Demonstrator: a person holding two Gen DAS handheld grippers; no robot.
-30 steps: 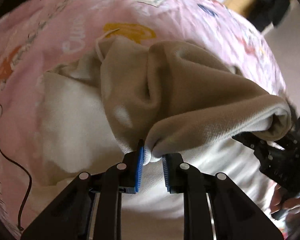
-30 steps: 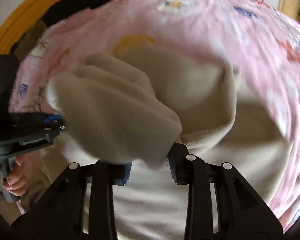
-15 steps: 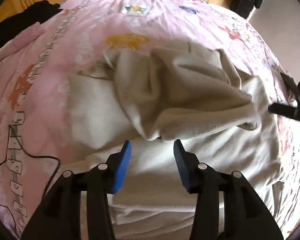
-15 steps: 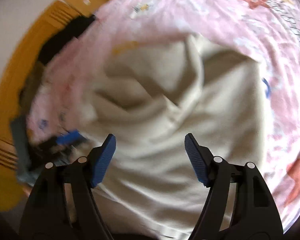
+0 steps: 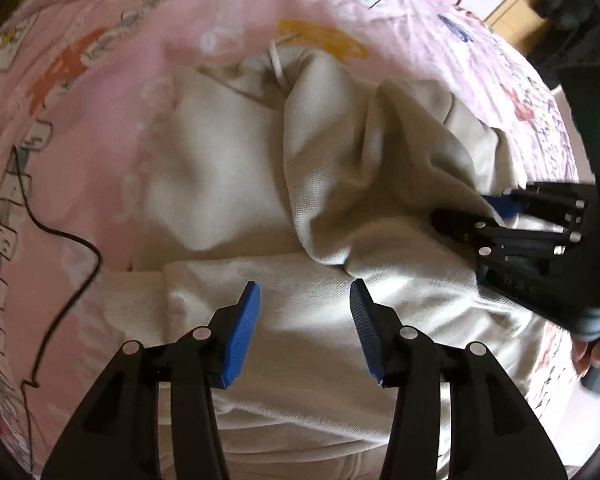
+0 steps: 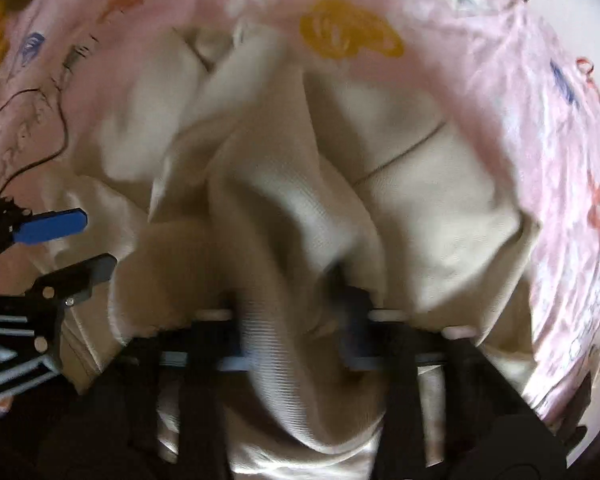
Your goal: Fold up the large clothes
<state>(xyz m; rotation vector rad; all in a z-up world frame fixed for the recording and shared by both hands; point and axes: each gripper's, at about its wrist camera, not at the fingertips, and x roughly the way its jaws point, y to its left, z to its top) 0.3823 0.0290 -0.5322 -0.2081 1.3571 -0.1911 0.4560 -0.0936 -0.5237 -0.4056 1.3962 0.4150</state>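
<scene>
A large beige garment point(image 5: 236, 168) lies rumpled on a pink printed bedsheet point(image 5: 100, 92), with a thick fold point(image 5: 360, 184) draped across its middle. My left gripper point(image 5: 305, 320) is open and empty, just above the garment's near part. My right gripper point(image 5: 480, 216) reaches into the fold from the right. In the right wrist view the beige garment point(image 6: 420, 200) bulges between my right gripper's point(image 6: 296, 312) spread fingers and hides their pads; the image is blurred. The left gripper point(image 6: 68, 240) shows there at the left, open.
A thin black cable point(image 5: 60, 240) runs over the sheet on the left. Dark clothing point(image 5: 564, 4) hangs at the far right by a wooden door frame. The pink sheet point(image 6: 540, 80) extends beyond the garment on all sides.
Both grippers let go of the beige fold and opened. The fold dropped onto the garment. My right gripper then moved back down into the cloth; the left dropped closer to the garment.
</scene>
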